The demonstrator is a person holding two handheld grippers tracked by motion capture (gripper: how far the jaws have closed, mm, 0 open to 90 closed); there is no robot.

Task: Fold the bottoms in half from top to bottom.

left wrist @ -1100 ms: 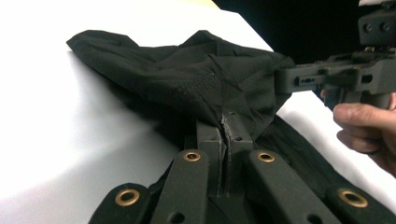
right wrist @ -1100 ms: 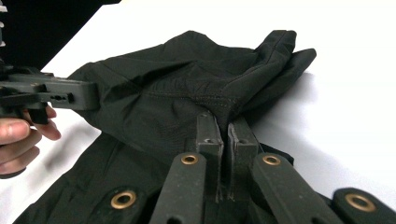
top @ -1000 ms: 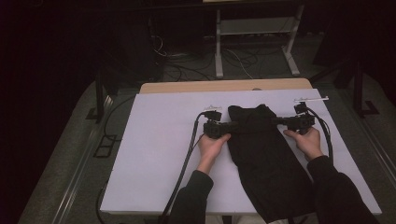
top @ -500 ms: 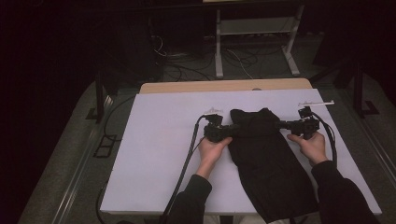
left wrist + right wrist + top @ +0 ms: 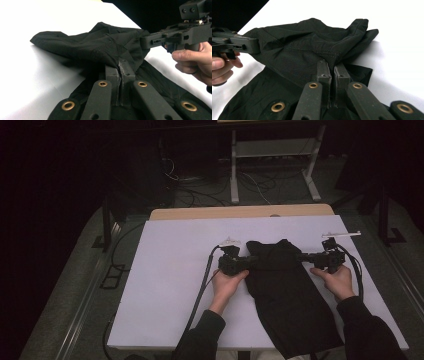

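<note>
A black garment lies on the white table, its lower end hanging over the near edge. My left gripper is shut on the garment's upper left edge, and my right gripper is shut on the upper right edge. In the left gripper view the jaws of the left gripper pinch a fold of the cloth, with the right gripper and its hand across from it. In the right gripper view the right gripper pinches the cloth, and the left gripper holds the far side.
A wooden strip borders the table's far edge. Black cables trail from both grippers over the table. Behind the table stand a white frame and loose floor cables. A metal rail runs along the left.
Both grippers keep their hold. The right hand has edged slightly to the right and the garment's top edge looks a little more spread.
</note>
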